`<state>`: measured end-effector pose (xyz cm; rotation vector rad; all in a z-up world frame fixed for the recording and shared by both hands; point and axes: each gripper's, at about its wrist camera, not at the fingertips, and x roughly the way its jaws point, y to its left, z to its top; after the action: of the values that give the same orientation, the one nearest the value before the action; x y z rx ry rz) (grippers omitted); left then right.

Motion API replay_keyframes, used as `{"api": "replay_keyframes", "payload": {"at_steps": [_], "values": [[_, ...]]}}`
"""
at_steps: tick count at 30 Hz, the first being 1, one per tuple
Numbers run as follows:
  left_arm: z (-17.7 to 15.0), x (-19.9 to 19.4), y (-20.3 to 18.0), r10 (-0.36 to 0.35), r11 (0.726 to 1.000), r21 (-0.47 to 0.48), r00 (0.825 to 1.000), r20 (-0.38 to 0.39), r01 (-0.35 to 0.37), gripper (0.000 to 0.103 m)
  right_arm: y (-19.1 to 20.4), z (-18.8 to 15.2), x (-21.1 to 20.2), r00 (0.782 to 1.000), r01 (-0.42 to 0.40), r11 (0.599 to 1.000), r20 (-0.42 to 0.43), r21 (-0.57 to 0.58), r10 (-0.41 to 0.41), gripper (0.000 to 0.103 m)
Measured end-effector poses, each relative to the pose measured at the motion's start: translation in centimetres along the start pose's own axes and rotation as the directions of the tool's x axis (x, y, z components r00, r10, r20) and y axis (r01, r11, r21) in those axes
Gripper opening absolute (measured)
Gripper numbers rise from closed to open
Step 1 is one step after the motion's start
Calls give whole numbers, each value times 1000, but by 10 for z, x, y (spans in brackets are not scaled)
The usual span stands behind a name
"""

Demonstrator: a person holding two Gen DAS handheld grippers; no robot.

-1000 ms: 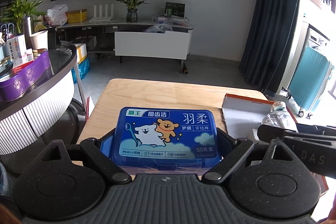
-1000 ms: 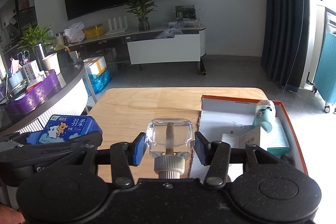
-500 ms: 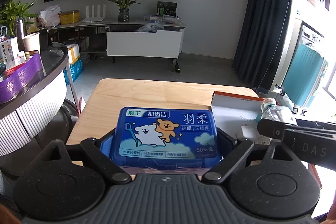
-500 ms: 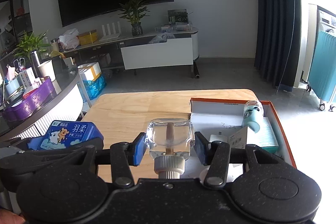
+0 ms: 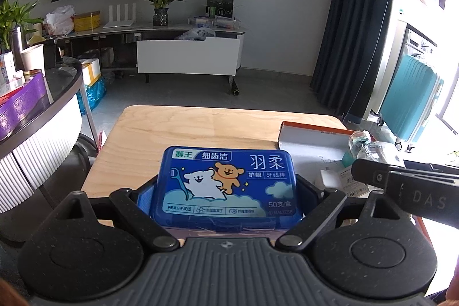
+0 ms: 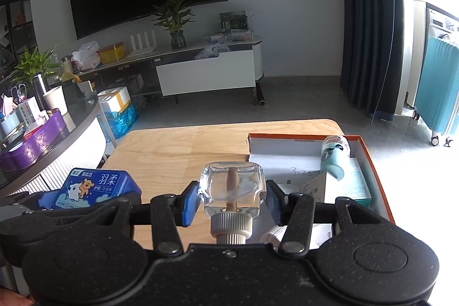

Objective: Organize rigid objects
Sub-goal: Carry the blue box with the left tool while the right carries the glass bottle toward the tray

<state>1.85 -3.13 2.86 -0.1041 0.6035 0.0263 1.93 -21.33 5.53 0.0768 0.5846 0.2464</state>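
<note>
My left gripper point(image 5: 226, 191) is shut on a blue dental-floss box point(image 5: 226, 182) with cartoon bears, held above the near edge of the wooden table point(image 5: 200, 128). The box also shows in the right wrist view point(image 6: 89, 187). My right gripper point(image 6: 231, 198) is shut on a clear glass bottle point(image 6: 231, 188) with a grey ribbed cap, held lying along the fingers above the table point(image 6: 178, 145). The right gripper's body point(image 5: 407, 185) shows at the right of the left wrist view.
An orange-rimmed white box point(image 6: 370, 159) sits at the table's right with a teal bottle point(image 6: 334, 159) and small cartons inside; it also shows in the left wrist view point(image 5: 309, 131). A curved counter with a purple tray point(image 6: 37, 142) stands left. A teal suitcase point(image 5: 410, 102) stands right.
Both grippers have drawn back and shifted a little left with their objects still held; the table and the orange-rimmed box now sit farther off in both views.
</note>
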Motion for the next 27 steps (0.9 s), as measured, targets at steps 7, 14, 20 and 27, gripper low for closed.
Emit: {"api": "replay_keyframes", "payload": {"at_steps": [7,14,20,27], "values": [[2,6,-7,-22,1000,13,1000,-12,23,93,-9,3,3,1000,23,1000,-7,10,-23,60],[4,13,-15,-41,999,31,999,-19,42,93,-20,7,3,999,42,999,-6,24,-42,60],[5,18,-20,-54,998,44,998,-28,55,93,-28,7,2,998,57,998,-8,32,-57,60],[6,22,-30,-69,996,62,997,-38,71,93,-38,9,2,998,67,997,-7,48,-66,60]]}}
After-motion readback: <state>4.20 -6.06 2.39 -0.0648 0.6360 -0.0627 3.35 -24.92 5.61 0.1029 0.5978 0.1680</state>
